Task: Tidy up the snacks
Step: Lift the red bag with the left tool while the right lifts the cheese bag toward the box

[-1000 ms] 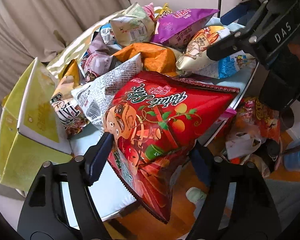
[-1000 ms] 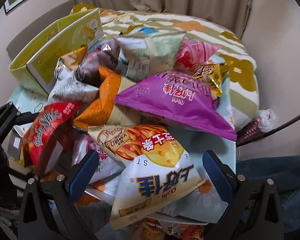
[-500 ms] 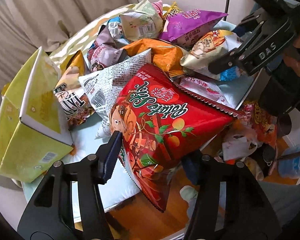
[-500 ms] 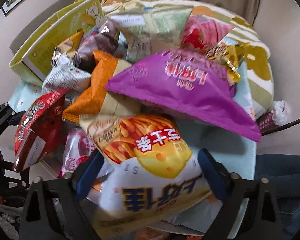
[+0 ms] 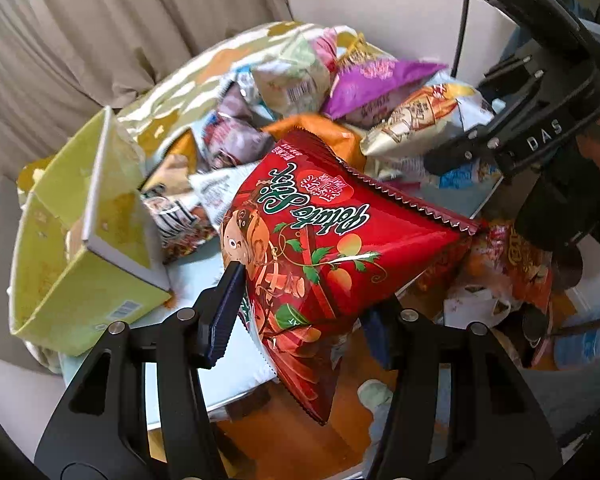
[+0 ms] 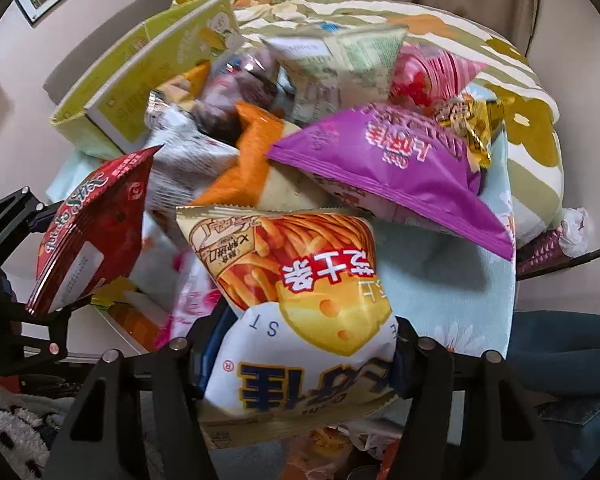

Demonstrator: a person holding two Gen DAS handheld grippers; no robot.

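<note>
Support is a small table (image 6: 452,280) under a pale blue cloth printed with white daisies. Lying on it: 1 open yellow-green cardboard box (image 5: 80,292) at the left end, and a loose heap of snack bags (image 6: 260,152) beside it (purple, orange, silver, pale green, pink; exact count not readable). Behind the table, a floral-patterned bed cover (image 6: 532,128).

Red potato-stick bag (image 5: 332,256) with green lettering; white-and-yellow fries bag (image 6: 300,304); purple bag (image 6: 396,168); orange bag (image 6: 248,160); lime-green box (image 5: 80,248); pale blue floral bench cloth (image 6: 452,292).
</note>
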